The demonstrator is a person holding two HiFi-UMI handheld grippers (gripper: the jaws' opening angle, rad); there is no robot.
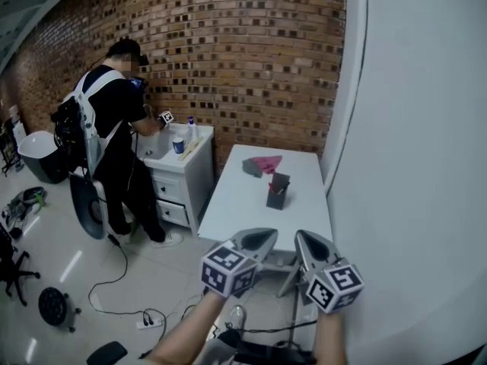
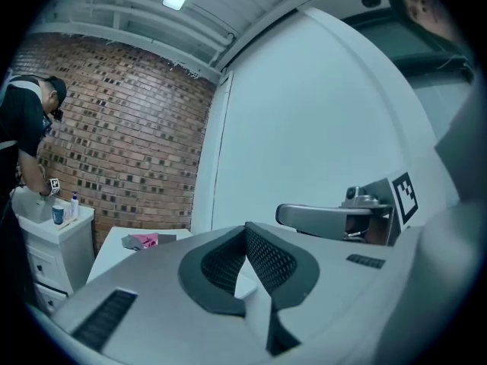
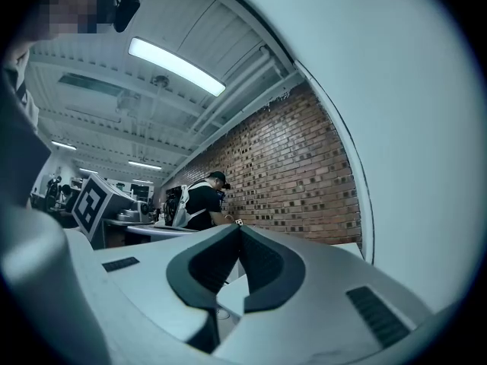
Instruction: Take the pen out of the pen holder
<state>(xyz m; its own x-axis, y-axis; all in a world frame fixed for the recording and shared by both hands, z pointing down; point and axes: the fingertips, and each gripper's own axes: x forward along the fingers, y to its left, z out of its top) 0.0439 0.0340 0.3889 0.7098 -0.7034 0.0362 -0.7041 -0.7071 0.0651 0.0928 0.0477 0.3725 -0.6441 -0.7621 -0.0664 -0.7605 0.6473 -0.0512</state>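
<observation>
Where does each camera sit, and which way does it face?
Head view: on the person's head, looking down over forearms, left hand-held gripper and right hand-held gripper to the table and pen holder.
Left gripper view: rides that hand-held gripper, looks along its shut jaws at the pink cloth; right hand-held gripper alongside.
Right gripper view: rides that hand-held gripper, looks along shut jaws at the brick wall; left marker cube visible.
Shared: head and left gripper views both show that cloth.
</observation>
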